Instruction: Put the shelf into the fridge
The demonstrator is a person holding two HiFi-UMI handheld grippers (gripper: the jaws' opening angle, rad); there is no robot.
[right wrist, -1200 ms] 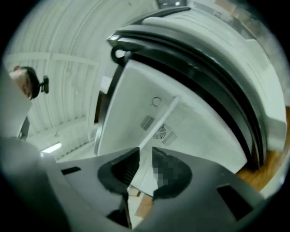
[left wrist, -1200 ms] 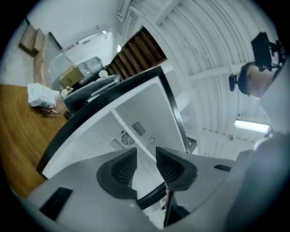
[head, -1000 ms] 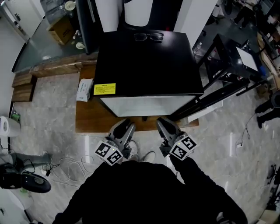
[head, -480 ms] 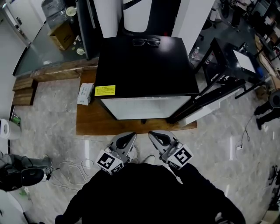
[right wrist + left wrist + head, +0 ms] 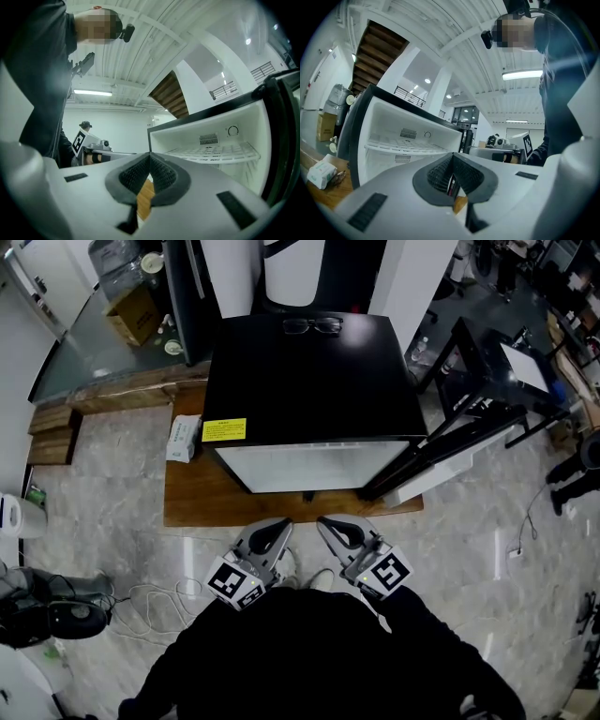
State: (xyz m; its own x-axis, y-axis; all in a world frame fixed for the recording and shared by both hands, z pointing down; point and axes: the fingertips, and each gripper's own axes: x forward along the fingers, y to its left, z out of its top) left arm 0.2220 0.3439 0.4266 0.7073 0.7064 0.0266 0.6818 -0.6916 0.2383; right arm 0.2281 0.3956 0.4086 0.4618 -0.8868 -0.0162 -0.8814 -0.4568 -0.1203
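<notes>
The left tongs (image 5: 279,525) and right tongs (image 5: 324,523) are pinched closed on nothing, clear of the fridge (image 5: 314,381). Its shelf (image 5: 220,152) sits level inside, so the task looks done.

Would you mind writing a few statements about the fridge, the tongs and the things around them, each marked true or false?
1. The fridge has its door open. True.
2. A pair of glasses lies on top of the fridge. True.
3. The left tongs grip the shelf. False: their jaws are together with nothing between them, and the white shelf sits inside the fridge.
4. The right tongs are wide open. False: they are shut and empty.
5. The yellow label lies on the floor. False: it is on the fridge's black top, near the front left corner.
</notes>
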